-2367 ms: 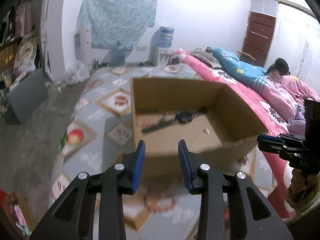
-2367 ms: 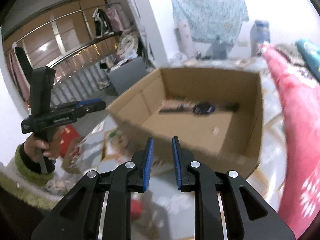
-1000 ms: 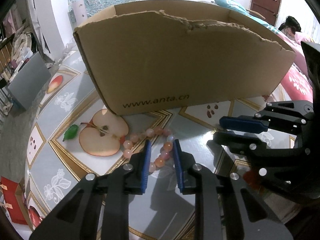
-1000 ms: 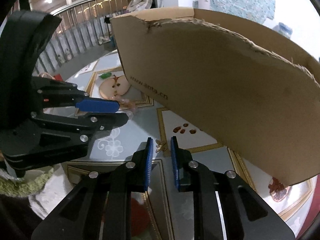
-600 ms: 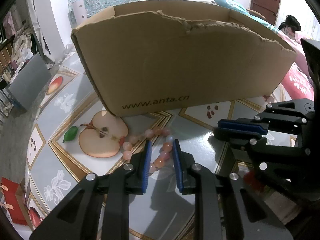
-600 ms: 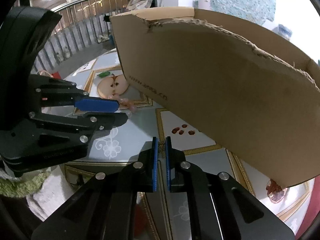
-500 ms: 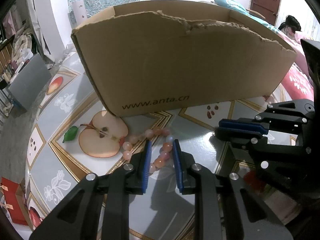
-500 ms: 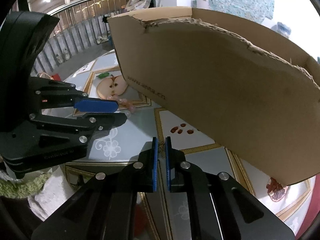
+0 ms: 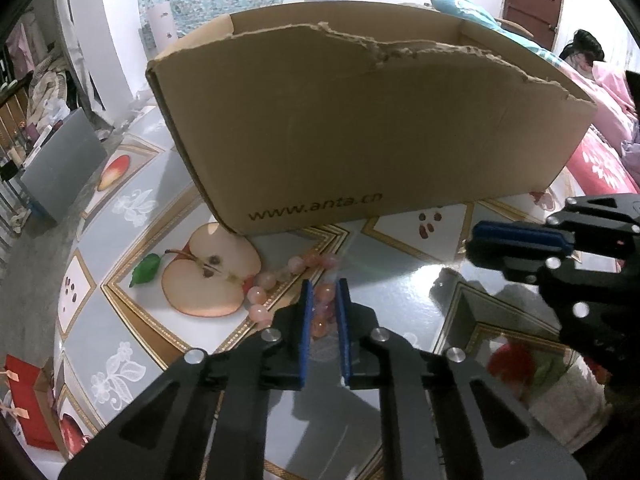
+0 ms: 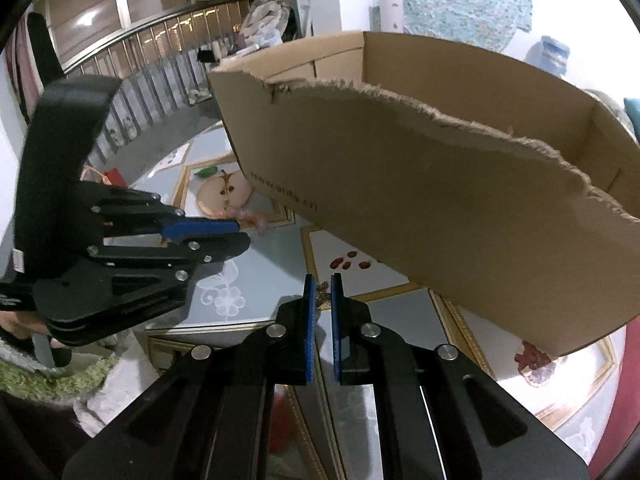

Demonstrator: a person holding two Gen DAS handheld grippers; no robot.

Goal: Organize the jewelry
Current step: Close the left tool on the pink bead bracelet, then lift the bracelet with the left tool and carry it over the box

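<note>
My left gripper (image 9: pixel 322 300), just closing, pinches the bead bracelet (image 9: pixel 280 284), lying sideways along the box (image 9: pixel 360 132); my right gripper (image 10: pixel 320 292) nips a small gold ornament (image 10: pixel 320 289).

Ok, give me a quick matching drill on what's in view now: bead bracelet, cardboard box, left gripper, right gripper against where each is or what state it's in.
Things:
1. bead bracelet
2. cardboard box
3. left gripper
4. right gripper

Places or states:
A. fingers closed on a small gold-coloured piece on the table
B. standing open-topped, torn upper edge, behind both grippers
C. lying on the table beside the printed apple half
D. fingers just closing on pink beads, pressing them

Pairs: 1-C, 2-B, 3-D, 4-A
</note>
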